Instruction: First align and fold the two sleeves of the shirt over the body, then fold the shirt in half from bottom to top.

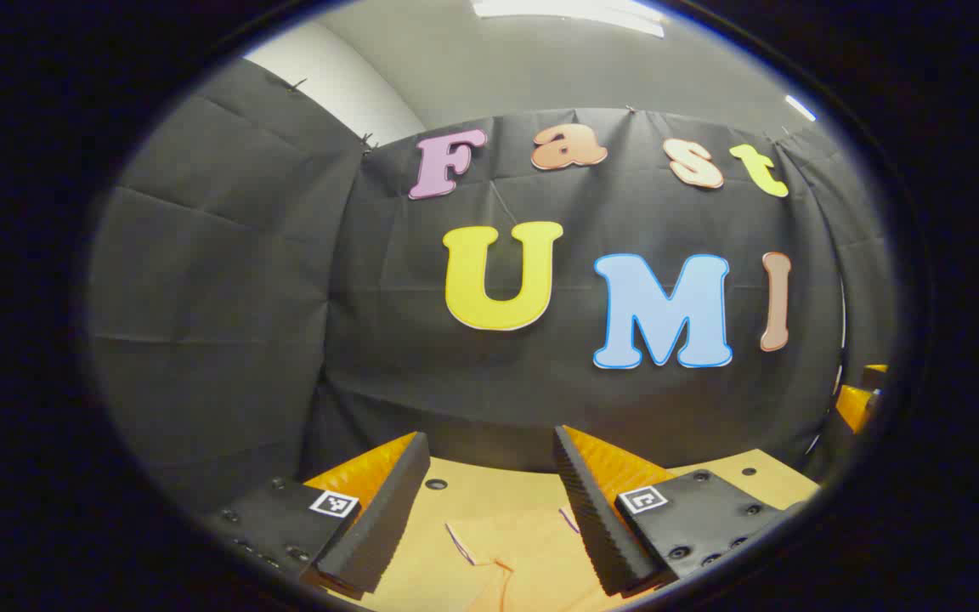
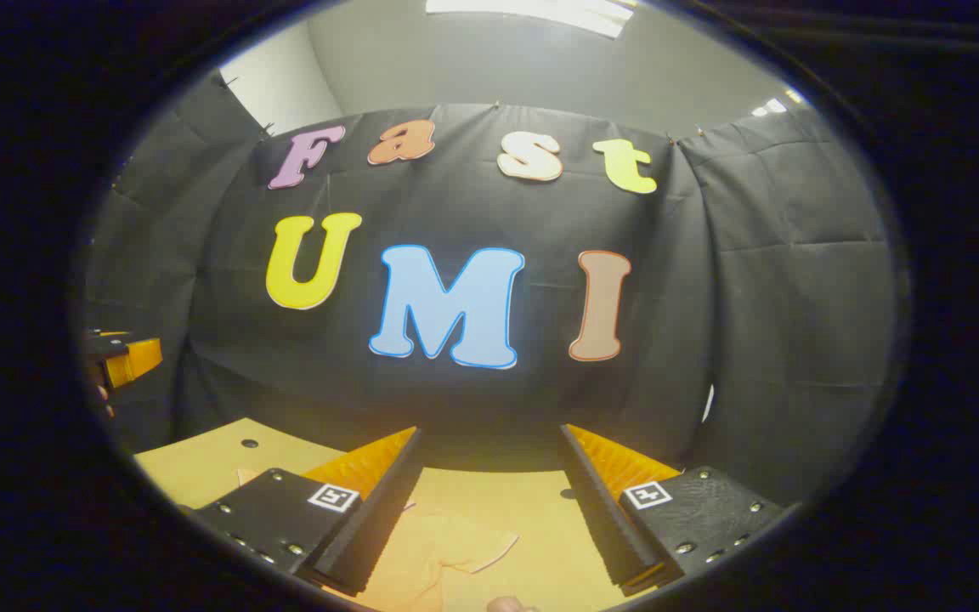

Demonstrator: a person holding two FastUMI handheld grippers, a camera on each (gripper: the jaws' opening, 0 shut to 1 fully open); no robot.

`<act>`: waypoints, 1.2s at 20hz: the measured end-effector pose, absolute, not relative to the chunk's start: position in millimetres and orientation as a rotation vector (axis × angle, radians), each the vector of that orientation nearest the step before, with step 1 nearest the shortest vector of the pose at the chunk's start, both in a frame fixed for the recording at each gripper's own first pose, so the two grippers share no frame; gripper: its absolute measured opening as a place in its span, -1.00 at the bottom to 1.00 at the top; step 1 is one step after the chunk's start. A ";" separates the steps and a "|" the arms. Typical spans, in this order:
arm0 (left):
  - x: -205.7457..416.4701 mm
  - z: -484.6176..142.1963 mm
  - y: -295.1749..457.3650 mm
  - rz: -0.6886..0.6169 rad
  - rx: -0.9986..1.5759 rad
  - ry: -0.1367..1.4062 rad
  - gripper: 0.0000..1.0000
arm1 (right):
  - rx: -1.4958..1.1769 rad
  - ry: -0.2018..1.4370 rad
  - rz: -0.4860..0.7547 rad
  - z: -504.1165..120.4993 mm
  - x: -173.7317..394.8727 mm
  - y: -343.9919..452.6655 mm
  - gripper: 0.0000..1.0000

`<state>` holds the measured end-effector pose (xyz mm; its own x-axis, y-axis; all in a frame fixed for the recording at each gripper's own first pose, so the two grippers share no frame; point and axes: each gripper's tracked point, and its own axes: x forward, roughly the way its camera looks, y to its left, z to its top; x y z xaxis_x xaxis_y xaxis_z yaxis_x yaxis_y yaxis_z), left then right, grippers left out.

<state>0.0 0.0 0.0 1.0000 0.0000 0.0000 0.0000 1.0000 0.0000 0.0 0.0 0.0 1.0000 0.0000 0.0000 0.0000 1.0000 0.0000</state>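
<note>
Both pairs of fingers stood wide apart with nothing between them, held level above the table and facing the booth's black cloth wall. Left gripper: the shirt lay below and just ahead of its fingers, pale orange on the tan table, a hemmed edge showing between them. Right gripper: the shirt lay below, toward its left finger, one hemmed corner pointing right. Long axis of the garment could not be told. Neither gripper looked clearly nearer; both would need to drop down to reach a sleeve. Ceiling lights overhead.
</note>
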 end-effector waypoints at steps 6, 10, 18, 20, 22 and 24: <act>10.7 -4.1 -8.9 -0.052 0.004 0.009 0.89 | -0.015 0.042 -0.007 -11.2 4.5 11.1 0.94; 15.2 -10.1 -6.5 -0.061 0.021 0.020 0.89 | 0.000 0.067 -0.001 -16.2 9.1 18.8 0.95; 20.1 -22.5 -7.5 -0.094 0.000 0.049 0.89 | 0.062 0.165 0.017 -47.1 19.3 29.6 0.95; 20.5 -25.2 -3.9 -0.089 -0.010 0.057 0.89 | 0.074 0.190 0.021 -55.7 23.2 28.9 0.94; 20.4 -26.6 -1.7 -0.079 0.002 0.059 0.89 | 0.059 0.205 0.010 -66.6 30.4 23.3 0.95; 19.9 -32.0 -0.1 -0.070 0.031 0.070 0.89 | 0.028 0.235 -0.011 -82.4 37.8 16.0 0.95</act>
<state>19.9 -0.1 -32.0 0.9951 -0.0688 -0.0712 0.0709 0.9971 0.0282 37.8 16.0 -82.4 0.9725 -0.0076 -0.2329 0.0142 0.9995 0.0269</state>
